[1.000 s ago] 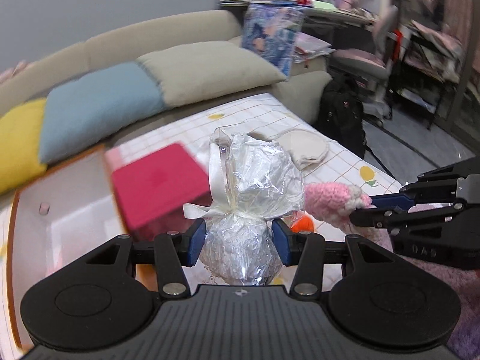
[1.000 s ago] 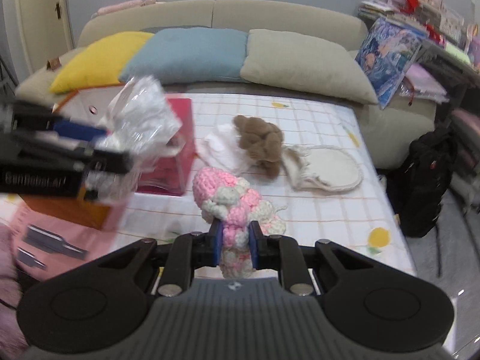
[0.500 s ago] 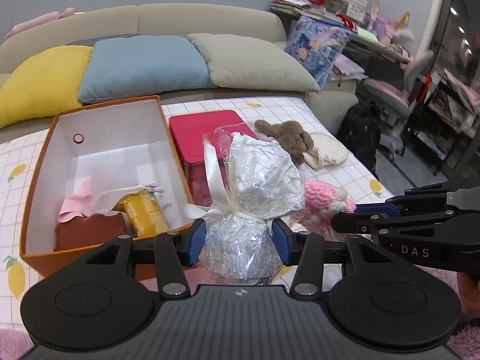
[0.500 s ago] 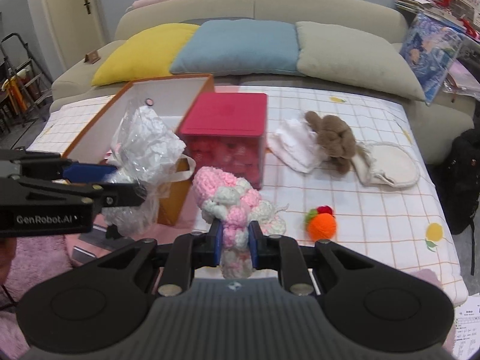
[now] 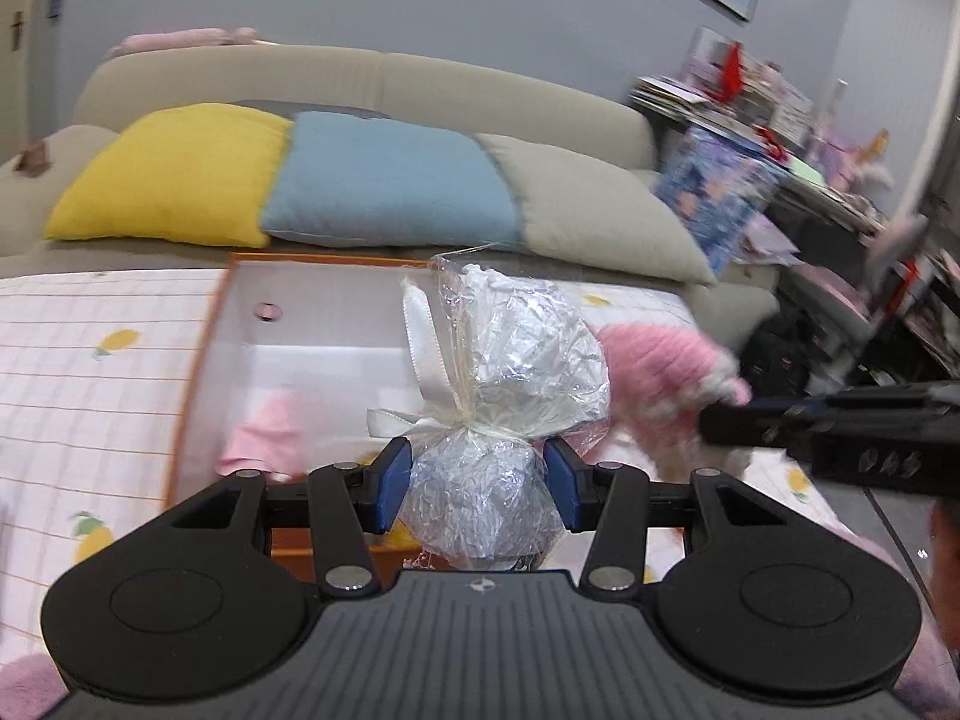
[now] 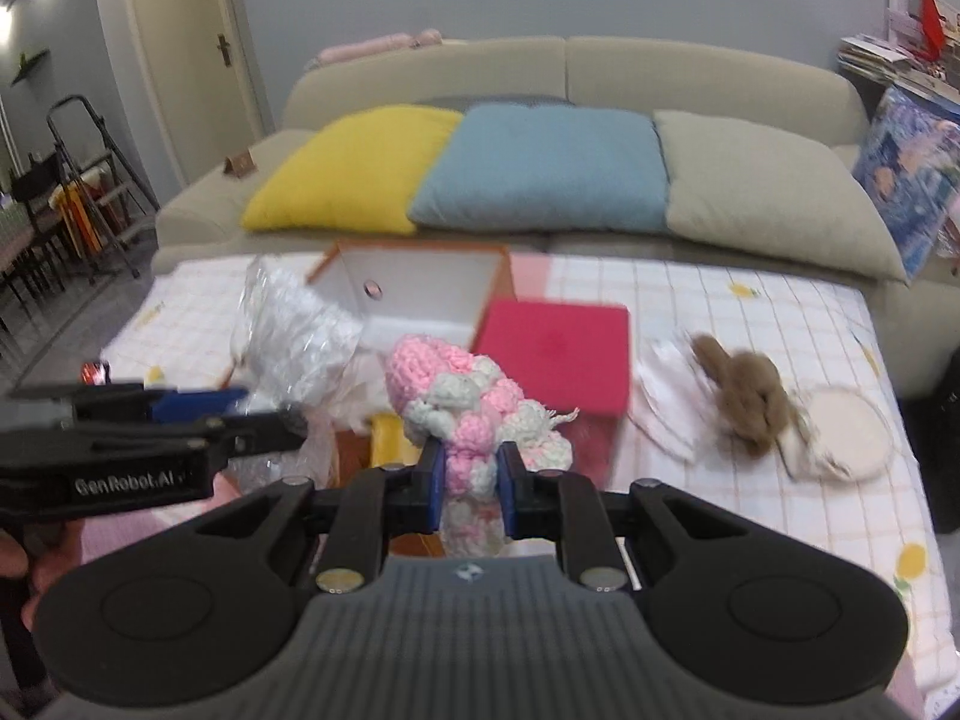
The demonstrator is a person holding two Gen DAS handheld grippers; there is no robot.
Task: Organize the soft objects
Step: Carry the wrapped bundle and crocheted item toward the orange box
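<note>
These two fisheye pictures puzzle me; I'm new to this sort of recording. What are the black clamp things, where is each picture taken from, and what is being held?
There is no robot here. A person holds a hand tool in each hand, and each tool ends in a two-finger clamp with a camera that looks forward along the fingers. So each picture is one tool's own view.

In the left tool's view, the left gripper is closed on a silver foil bundle wrapped in clear film and tied with a white ribbon. In the right tool's view, the right gripper pinches a pink and white crochet toy.

Both hang over a table with a checked lemon-print cloth. On it stand an open orange box and a red box, with a brown plush toy and a cream round pad further right. A sofa with three cushions is behind.
</note>
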